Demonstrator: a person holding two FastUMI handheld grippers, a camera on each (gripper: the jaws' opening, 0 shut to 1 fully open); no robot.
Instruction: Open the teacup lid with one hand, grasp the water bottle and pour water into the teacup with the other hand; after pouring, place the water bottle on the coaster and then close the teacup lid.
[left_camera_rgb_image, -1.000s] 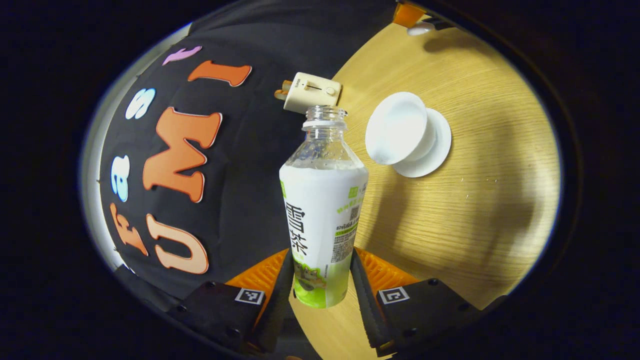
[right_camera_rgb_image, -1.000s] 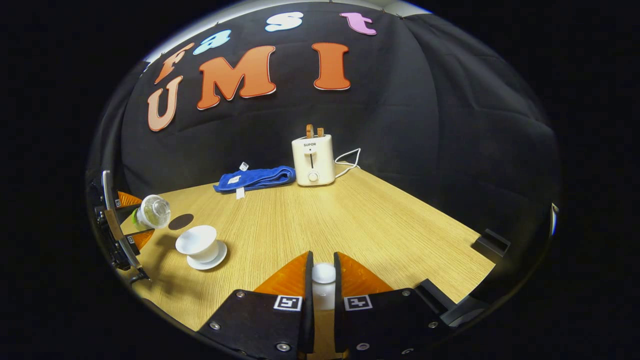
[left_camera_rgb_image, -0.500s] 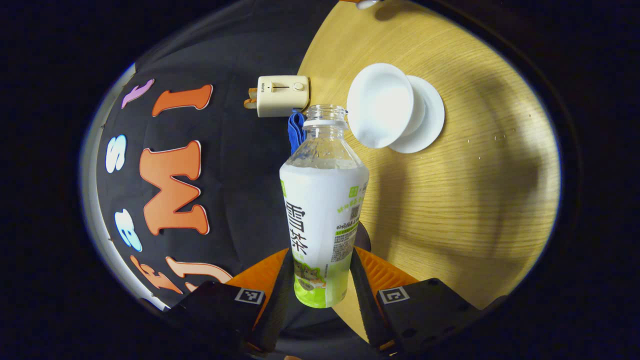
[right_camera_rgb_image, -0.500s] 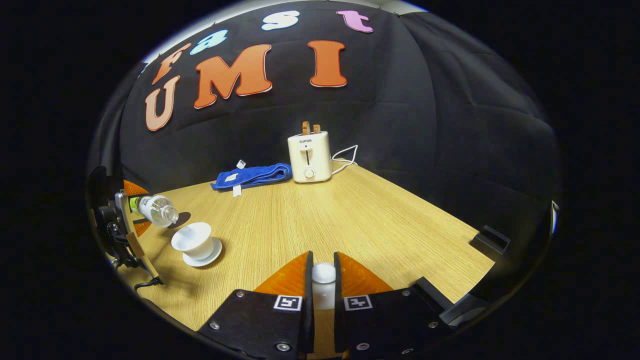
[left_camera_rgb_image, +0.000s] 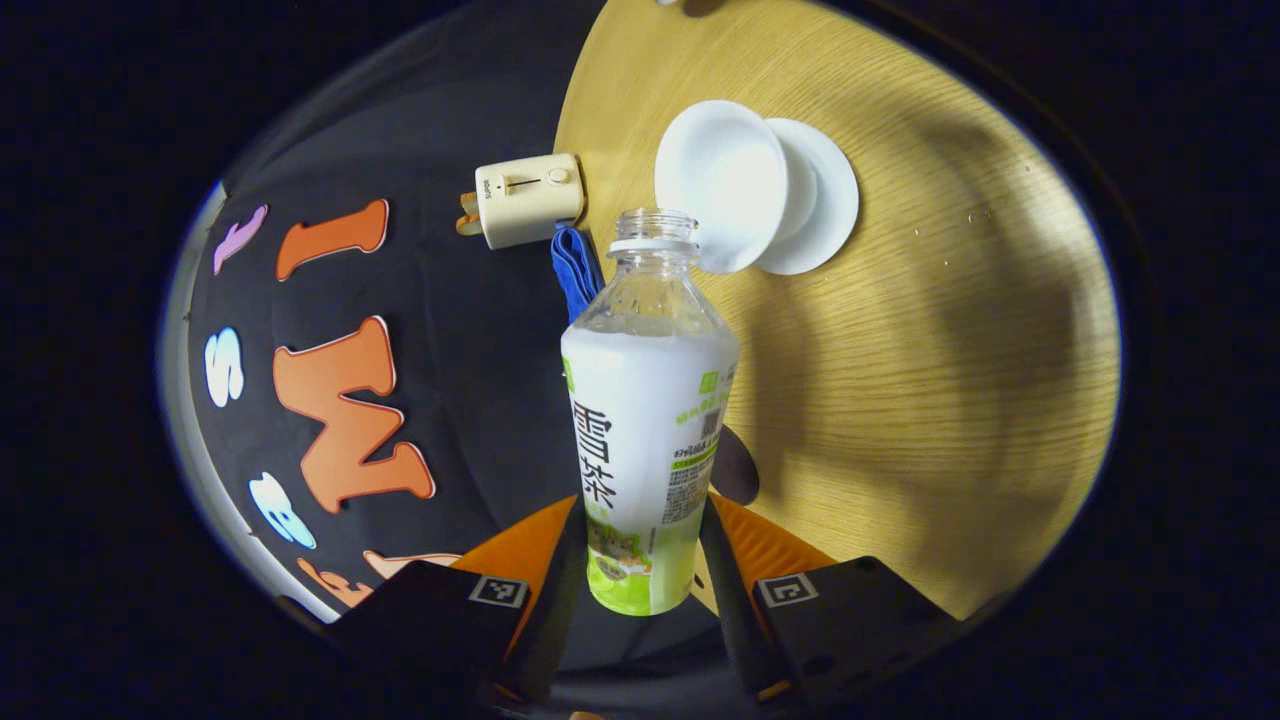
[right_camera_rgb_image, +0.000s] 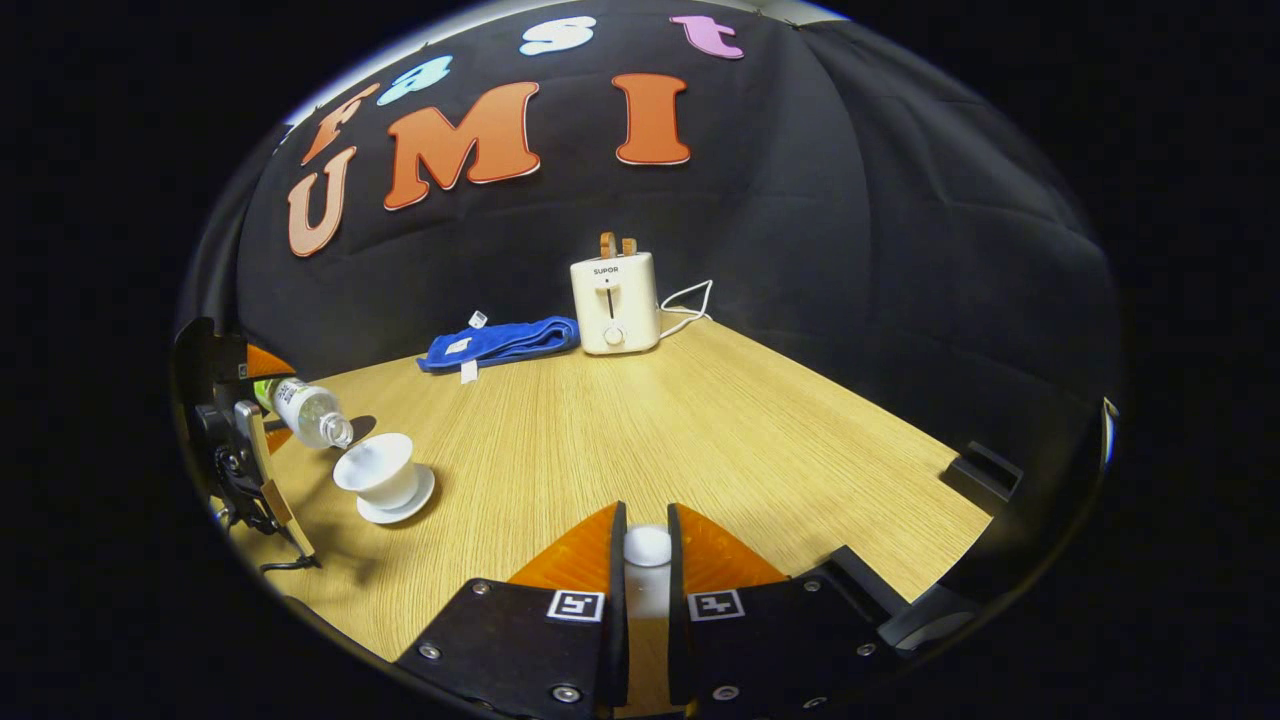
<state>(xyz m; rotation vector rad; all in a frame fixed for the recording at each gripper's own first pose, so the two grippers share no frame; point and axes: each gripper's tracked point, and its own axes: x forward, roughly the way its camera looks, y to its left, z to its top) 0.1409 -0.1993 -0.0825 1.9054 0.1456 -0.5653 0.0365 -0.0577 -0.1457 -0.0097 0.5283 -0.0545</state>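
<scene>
My left gripper (left_camera_rgb_image: 643, 520) is shut on the lower body of an uncapped water bottle (left_camera_rgb_image: 648, 400) with a white and green label. The bottle is tipped, and its mouth is at the near rim of the open white teacup (left_camera_rgb_image: 722, 178), which stands on a white saucer (left_camera_rgb_image: 825, 200). A dark round coaster (left_camera_rgb_image: 738, 468) peeks out behind the bottle. In the right gripper view the bottle (right_camera_rgb_image: 305, 410) slants down over the teacup (right_camera_rgb_image: 377, 470) at far left. My right gripper (right_camera_rgb_image: 647, 548) is shut on the white teacup lid (right_camera_rgb_image: 647, 546), held above the table.
A cream toaster (right_camera_rgb_image: 613, 302) with a white cord and a folded blue towel (right_camera_rgb_image: 500, 342) stand at the back of the wooden table (right_camera_rgb_image: 700, 440). A black block (right_camera_rgb_image: 985, 478) sits at the table's right edge.
The left gripper has tipped the bottle further and brought its mouth from beside the teacup to the cup's rim. The right gripper keeps the lid and has hardly moved.
</scene>
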